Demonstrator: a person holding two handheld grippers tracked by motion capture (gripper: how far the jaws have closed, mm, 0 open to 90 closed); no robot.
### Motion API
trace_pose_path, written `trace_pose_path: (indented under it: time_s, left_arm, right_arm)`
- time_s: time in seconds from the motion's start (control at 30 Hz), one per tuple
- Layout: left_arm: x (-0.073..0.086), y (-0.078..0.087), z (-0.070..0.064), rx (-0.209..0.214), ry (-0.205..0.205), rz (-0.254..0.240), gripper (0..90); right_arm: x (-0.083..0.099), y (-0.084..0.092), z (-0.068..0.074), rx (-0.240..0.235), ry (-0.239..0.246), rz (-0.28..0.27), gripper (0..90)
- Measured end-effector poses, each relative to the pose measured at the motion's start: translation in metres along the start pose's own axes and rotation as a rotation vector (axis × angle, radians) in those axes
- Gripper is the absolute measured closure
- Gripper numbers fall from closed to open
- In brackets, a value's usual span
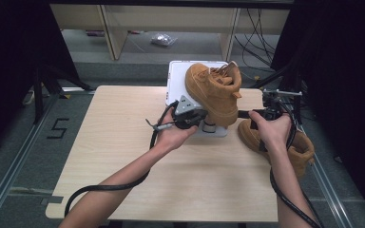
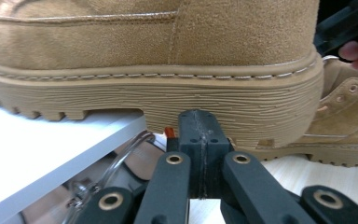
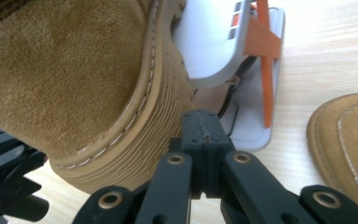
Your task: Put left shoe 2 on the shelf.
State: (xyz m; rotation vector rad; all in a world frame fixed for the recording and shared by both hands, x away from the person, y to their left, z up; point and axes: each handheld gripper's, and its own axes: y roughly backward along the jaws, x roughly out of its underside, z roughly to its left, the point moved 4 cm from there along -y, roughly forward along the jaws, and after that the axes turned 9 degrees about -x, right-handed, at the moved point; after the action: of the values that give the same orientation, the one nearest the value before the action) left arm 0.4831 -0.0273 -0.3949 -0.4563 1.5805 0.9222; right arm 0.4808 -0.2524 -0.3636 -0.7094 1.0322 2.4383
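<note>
boot (image 1: 212, 92) sat on the white stand (image 1: 175, 78), heel overhanging. left gripper (image 1: 196, 118) and right gripper (image 1: 259, 114), both clenched empty, pressed its sole; an uneven push could tip it off.

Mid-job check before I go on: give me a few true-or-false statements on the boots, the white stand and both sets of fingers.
1. One tan boot sits up on the white stand. True.
2. The left gripper has its fingers wide open around the boot's sole. False: they are shut together, empty, tips at the sole's edge by the heel.
3. The second boot lies on the table, to the right of the stand. True.
4. The right gripper clamps the raised boot's laces. False: its fingers are shut on nothing, against the ribbed sole.
5. The stand's heel end overhangs nothing; the boot lies fully flat on the table. False: the raised boot's heel juts past the stand's edge.
</note>
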Motion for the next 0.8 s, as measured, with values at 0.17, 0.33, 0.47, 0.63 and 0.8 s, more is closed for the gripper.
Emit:
trace_pose_path:
  time_s: [0.17, 0.33, 0.47, 0.63, 0.8]
  left_arm:
    - [0.001, 0.006, 0.014, -0.024, 0.028, 0.014, 90.0]
    - [0.002, 0.009, 0.027, -0.044, 0.062, 0.018, 89.9]
    - [0.001, 0.009, 0.033, -0.045, 0.088, 0.022, 90.0]
    - [-0.002, 0.009, 0.038, -0.057, 0.098, 0.022, 90.0]
    - [-0.002, 0.008, 0.044, -0.067, 0.097, 0.026, 90.0]
  right_arm:
    - [0.003, -0.009, 0.013, -0.027, 0.041, 0.014, 90.0]
    - [0.004, -0.02, 0.025, -0.035, 0.044, 0.025, 90.0]
    - [0.001, -0.026, 0.03, -0.013, 0.055, 0.012, 90.0]
    - [-0.004, -0.033, 0.035, 0.001, 0.038, 0.012, 90.0]
    - [-0.01, -0.043, 0.037, 0.023, 0.026, 0.02, 90.0]
